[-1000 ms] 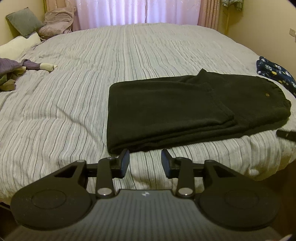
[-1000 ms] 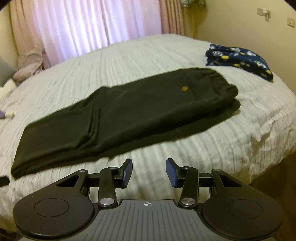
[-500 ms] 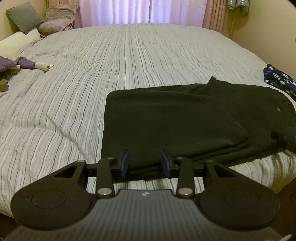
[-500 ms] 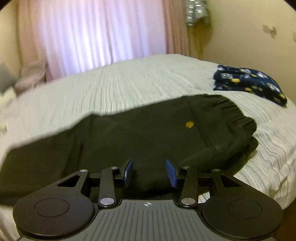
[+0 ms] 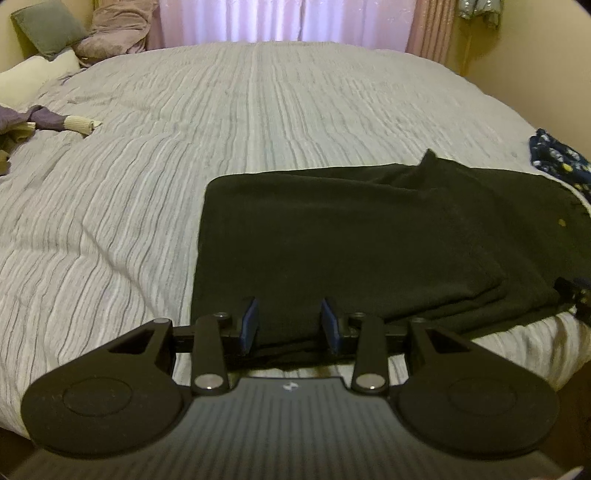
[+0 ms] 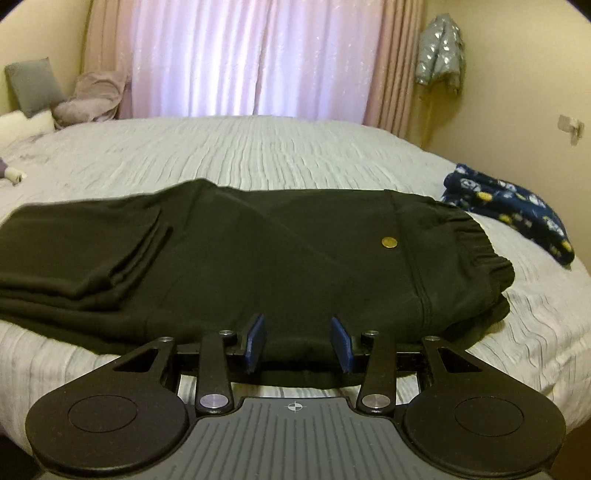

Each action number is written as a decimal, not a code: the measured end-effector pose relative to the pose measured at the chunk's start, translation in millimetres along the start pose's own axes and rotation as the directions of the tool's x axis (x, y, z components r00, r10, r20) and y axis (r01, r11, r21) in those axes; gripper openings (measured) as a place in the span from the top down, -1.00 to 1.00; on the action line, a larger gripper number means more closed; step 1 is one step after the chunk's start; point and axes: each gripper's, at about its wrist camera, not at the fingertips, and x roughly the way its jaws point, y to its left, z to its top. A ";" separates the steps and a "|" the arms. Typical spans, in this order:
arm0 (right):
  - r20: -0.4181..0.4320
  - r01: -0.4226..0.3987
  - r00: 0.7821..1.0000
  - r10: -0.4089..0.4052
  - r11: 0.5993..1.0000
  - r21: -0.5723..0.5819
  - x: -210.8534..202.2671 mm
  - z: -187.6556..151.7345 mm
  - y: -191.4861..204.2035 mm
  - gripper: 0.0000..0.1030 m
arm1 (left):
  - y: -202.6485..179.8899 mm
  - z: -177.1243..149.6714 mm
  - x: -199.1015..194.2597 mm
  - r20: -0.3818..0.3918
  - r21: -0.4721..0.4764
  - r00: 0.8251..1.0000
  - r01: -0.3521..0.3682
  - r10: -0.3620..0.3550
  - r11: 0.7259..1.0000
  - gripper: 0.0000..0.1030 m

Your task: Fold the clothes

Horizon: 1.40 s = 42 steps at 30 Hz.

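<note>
Black trousers [image 5: 351, 240] lie folded lengthwise near the front edge of the striped bed [image 5: 184, 129]. Their elastic waistband is on the right, near a small gold button [image 6: 389, 242]. My left gripper [image 5: 288, 317] hovers open at the near edge of the leg end, with the cloth's edge lying between its blue pads. My right gripper [image 6: 297, 332] is open the same way over the near edge of the trousers [image 6: 258, 258], left of the waistband. A tip of the right gripper [image 5: 570, 291] shows at the right edge of the left wrist view.
A navy patterned garment [image 6: 509, 210] lies on the bed to the right of the waistband. A purple and cream garment [image 5: 48, 123] and pillows [image 5: 48, 33] lie far left. The bed's front edge [image 6: 517, 369] drops off just below the trousers. Curtains [image 6: 251, 55] hang behind.
Both grippers came forward and down, from short of the trousers to over their near edge. The right gripper's view rolled level. Neither gripper's jaws changed their gap.
</note>
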 end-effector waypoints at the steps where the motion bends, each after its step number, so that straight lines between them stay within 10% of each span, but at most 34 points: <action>1: -0.003 -0.016 1.000 0.017 0.999 0.043 -4.6 4.8 -4.9 0.15 | -0.1 -0.4 -0.8 -0.001 -0.002 1.000 0.006 -0.006 1.000 0.35; 6: 0.017 -0.142 0.988 0.152 0.872 0.468 -19.7 3.7 -67.6 0.15 | 1.2 -0.9 -1.8 -0.002 -0.011 1.000 0.018 -0.018 1.000 0.35; 10: 0.067 -0.174 0.980 0.186 0.652 0.738 -18.7 -15.8 -127.3 0.12 | 0.8 0.5 -2.1 -0.001 -0.019 0.999 0.035 -0.035 0.999 0.35; 13: 0.149 -0.214 0.973 0.174 0.462 0.861 -13.9 -28.1 -166.3 -0.39 | 1.2 1.0 -1.4 -0.004 -0.034 0.999 0.045 -0.045 0.998 0.35; 18: 0.235 -0.269 0.960 0.150 0.276 0.923 2.4 -33.2 -206.8 -0.39 | 3.5 2.3 -0.9 -0.003 -0.058 0.999 0.046 -0.046 0.997 0.35; 26: 0.200 -0.233 0.964 0.173 0.199 0.952 42.0 -41.4 -220.6 -0.37 | 14.6 3.9 0.1 0.000 -0.113 0.998 0.065 -0.065 0.992 0.35; 29: 0.241 -0.275 0.954 0.179 0.199 0.940 45.3 -41.1 -220.8 0.21 | 20.5 4.7 0.3 0.005 -0.151 0.996 0.090 -0.091 0.984 0.36; 37: 0.287 -0.324 0.933 0.215 0.161 0.932 60.7 -54.4 -222.2 0.24 | 28.2 4.0 5.4 0.015 -0.206 0.991 0.134 -0.134 0.969 0.36; 42: 0.119 -0.169 0.982 0.150 0.396 0.903 49.3 -21.5 -205.4 0.63 | 39.5 3.1 3.7 0.030 -0.263 0.985 0.174 -0.172 0.949 0.37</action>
